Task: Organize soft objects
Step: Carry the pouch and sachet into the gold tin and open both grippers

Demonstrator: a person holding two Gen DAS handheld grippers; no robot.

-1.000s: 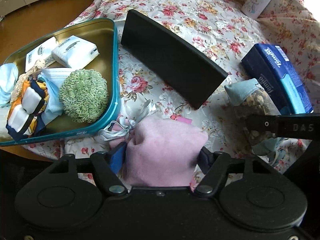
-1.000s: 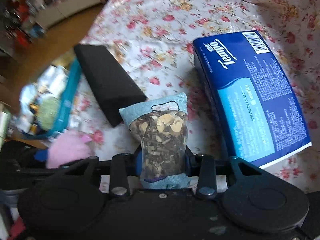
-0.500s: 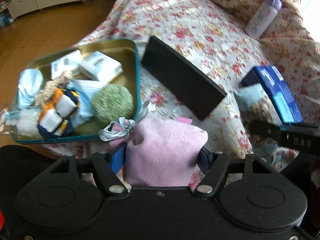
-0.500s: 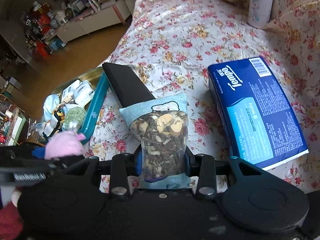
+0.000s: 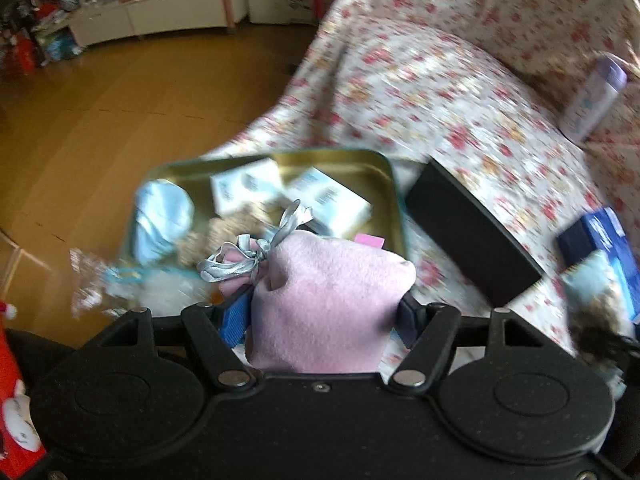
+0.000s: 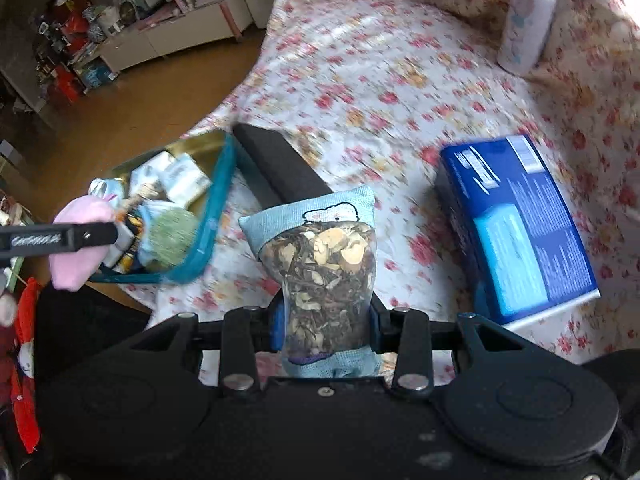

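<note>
My left gripper (image 5: 326, 314) is shut on a pink felt pouch (image 5: 328, 300) tied with a silver ribbon (image 5: 256, 248), held above the near edge of a teal tin tray (image 5: 394, 196). The tray holds white tissue packs (image 5: 328, 204), a pale blue cloth (image 5: 162, 216) and a green knitted ball (image 6: 172, 236). In the right wrist view, my right gripper (image 6: 326, 320) is shut on a blue sachet of dried herbs (image 6: 326, 276), raised over the floral bedspread (image 6: 380, 80). The pink pouch (image 6: 78, 248) and left finger (image 6: 60, 238) show at the left there.
A black flat case (image 5: 472, 236) lies beside the tray on the bedspread. A blue tissue box (image 6: 516, 224) sits to the right, and a lilac bottle (image 6: 528, 16) stands at the back. Wooden floor (image 5: 100, 112) and cluttered shelves lie beyond the bed's edge.
Both grippers have risen with their loads. The left one has swung toward the tray, so the pink pouch now hangs over the tray's near edge. The scene looks smaller and further below.
</note>
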